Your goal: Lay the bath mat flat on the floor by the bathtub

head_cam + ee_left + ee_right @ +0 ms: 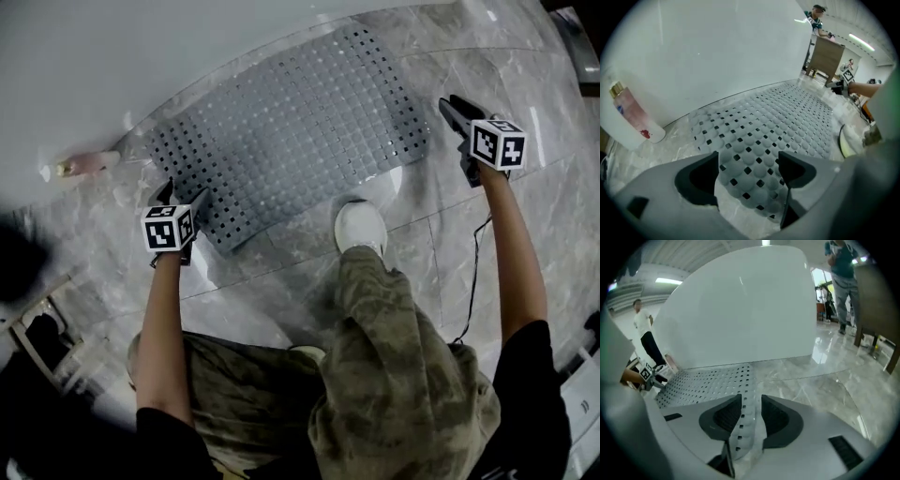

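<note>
A grey bath mat (300,131) with rows of square holes lies spread on the marble floor along the white bathtub (141,56). My left gripper (185,195) stands at the mat's near left corner. In the left gripper view the mat (778,112) runs back from that corner, which lies between the wide-apart jaws of the left gripper (750,173); the pads do not press on it. My right gripper (452,108) is at the mat's right end. There the right gripper (751,411) has its jaws close together on a raised strip of the mat's edge (745,399).
The person's white shoe (361,225) rests at the mat's near edge. A pink bottle (84,164) stands by the tub at the left. A thin cable (473,272) trails on the floor to the right. A wooden cabinet (827,58) and people stand far behind.
</note>
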{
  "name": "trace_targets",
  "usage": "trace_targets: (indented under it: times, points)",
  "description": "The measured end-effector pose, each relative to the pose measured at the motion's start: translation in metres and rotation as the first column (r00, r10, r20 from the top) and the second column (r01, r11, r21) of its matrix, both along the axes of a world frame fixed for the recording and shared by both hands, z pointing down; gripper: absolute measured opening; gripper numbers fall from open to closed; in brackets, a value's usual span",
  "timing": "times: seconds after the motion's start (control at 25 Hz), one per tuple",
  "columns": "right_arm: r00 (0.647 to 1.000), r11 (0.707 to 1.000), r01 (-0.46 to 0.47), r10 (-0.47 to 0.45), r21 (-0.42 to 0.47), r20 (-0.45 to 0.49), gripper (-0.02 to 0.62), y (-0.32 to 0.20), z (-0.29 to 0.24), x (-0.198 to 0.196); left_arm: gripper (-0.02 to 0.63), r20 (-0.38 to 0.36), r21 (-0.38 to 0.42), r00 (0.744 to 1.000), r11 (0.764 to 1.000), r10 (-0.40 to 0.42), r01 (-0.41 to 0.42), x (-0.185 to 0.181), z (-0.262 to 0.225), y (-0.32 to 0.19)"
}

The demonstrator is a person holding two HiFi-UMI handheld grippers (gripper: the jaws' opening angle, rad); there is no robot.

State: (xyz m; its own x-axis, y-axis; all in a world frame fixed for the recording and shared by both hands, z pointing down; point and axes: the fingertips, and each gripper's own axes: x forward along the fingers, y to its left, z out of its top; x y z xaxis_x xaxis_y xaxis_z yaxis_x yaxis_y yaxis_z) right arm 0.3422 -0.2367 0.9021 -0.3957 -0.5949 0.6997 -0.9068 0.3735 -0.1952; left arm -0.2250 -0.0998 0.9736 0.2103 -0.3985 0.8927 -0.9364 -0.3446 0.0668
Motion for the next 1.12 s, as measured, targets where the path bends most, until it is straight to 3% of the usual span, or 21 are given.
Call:
trace_targets:
  times: [0.12, 0.24, 0.36, 0.48, 0.56, 0.64, 0.76, 0.88, 0.96, 1.04, 1.12]
  points:
    - [0.990, 0.990, 0.140, -0.140, 0.020, -0.014, 0.145, 0.014, 0.001, -0.054, 0.396, -0.072, -0.015, 0.987, 0.989, -0.145, 0.144, -0.018, 0.000, 0.007]
    - [0.942, 0.945, 0.325, -0.322, -0.020, 0.089, 0.184, 0.047, 0.017, -0.152, 0.396, -0.130, -0.028, 0.960, 0.969, -0.249, 0.247, -0.043, 0.004, 0.017]
    - [0.865, 0.879, 0.475, -0.456, -0.049, 0.208, 0.190, 0.080, 0.032, -0.250, 0.394, -0.202, -0.016, 0.930, 0.950, -0.307, 0.310, -0.057, 0.008, 0.026]
    - [0.770, 0.788, 0.613, -0.582, -0.051, 0.260, 0.190, 0.111, 0.038, -0.334, 0.394, -0.343, -0.075, 0.870, 0.934, -0.353, 0.349, -0.045, 0.017, 0.036]
    - [0.723, 0.745, 0.665, -0.624, -0.054, 0.295, 0.190, 0.127, 0.039, -0.377, 0.394, -0.403, -0.127, 0.835, 0.927, -0.374, 0.354, -0.033, 0.024, 0.042]
    - [0.705, 0.733, 0.677, -0.621, -0.063, 0.344, 0.190, 0.134, 0.038, -0.408, 0.394, -0.421, -0.162, 0.821, 0.923, -0.385, 0.350, -0.023, 0.029, 0.046]
    - [0.679, 0.713, 0.699, -0.633, -0.064, 0.371, 0.190, 0.136, 0.035, -0.439, 0.312, -0.398, -0.166, 0.830, 0.921, -0.390, 0.353, -0.016, 0.027, 0.046]
    - [0.622, 0.649, 0.760, -0.707, -0.041, 0.336, 0.190, 0.149, 0.037, -0.463, 0.299, -0.342, -0.187, 0.846, 0.912, -0.410, 0.366, -0.016, 0.021, 0.047]
    - [0.574, 0.595, 0.802, -0.746, -0.049, 0.339, 0.199, 0.166, 0.042, -0.481, 0.299, -0.340, -0.204, 0.841, 0.906, -0.420, 0.371, -0.018, 0.013, 0.048]
    - [0.517, 0.530, 0.846, -0.782, -0.066, 0.349, 0.225, 0.184, 0.047, -0.500, 0.288, -0.392, -0.200, 0.804, 0.894, -0.447, 0.401, -0.023, 0.002, 0.045]
    - [0.492, 0.506, 0.861, -0.797, -0.058, 0.350, 0.238, 0.195, 0.047, -0.519, 0.286, -0.457, -0.162, 0.750, 0.874, -0.478, 0.458, -0.034, -0.012, 0.039]
